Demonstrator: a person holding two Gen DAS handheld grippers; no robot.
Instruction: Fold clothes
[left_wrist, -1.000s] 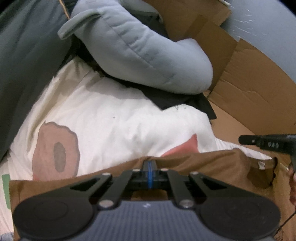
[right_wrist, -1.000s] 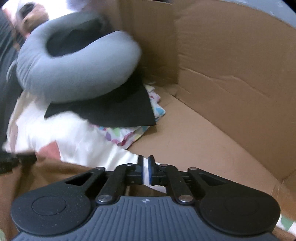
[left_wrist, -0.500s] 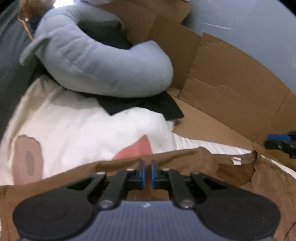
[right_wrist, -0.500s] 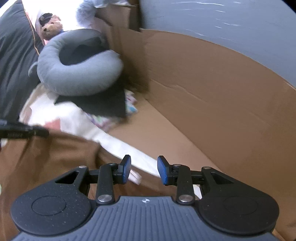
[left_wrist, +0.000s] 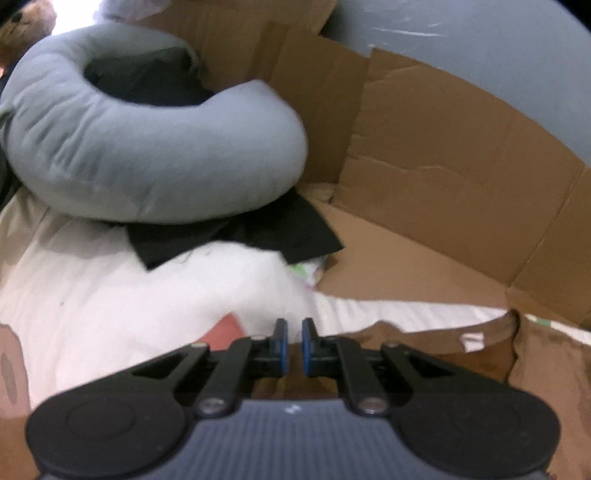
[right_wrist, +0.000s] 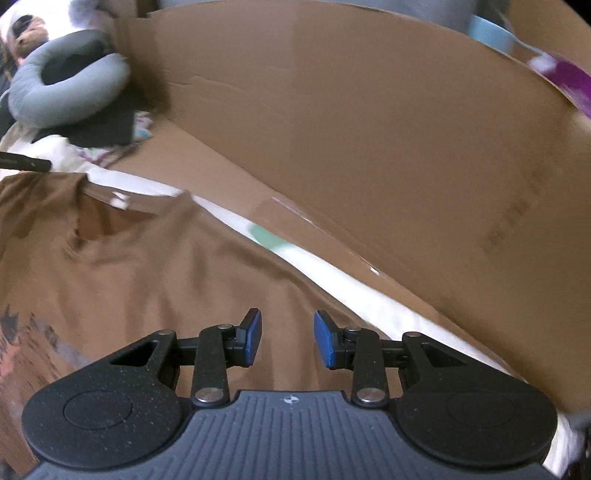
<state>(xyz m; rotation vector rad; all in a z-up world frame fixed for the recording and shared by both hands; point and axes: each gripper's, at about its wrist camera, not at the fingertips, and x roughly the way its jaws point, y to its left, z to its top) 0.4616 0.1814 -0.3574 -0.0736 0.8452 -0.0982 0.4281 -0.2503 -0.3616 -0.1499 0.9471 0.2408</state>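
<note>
The brown shirt (right_wrist: 155, 266) lies spread out flat on a white sheet (right_wrist: 373, 295). Its neck hole, with a small white tag, points toward the far side. A print shows on the shirt at the left edge of the right wrist view, but it is too blurry to read.

The left hand-held gripper (left_wrist: 292, 341) sits over the top edge of the brown shirt (left_wrist: 424, 343). Its two blue pads are very near each other with just a thin gap, and they are opening a little. Nothing is between them.

The right hand-held gripper (right_wrist: 288, 339) hangs over the shirt near its right side. Its blue pads stand partly apart. Nothing is between them, and you can see the brown cloth through the gap.

Behind the shirt is a white pillow (left_wrist: 140, 295) with a pink patch. A black cloth (left_wrist: 236, 236) lies on the pillow. A big gray curved cushion (left_wrist: 147, 147) rests on top of the black cloth. Brown cardboard walls (right_wrist: 369, 147) stand along the far side and the right side of the sheet.
</note>
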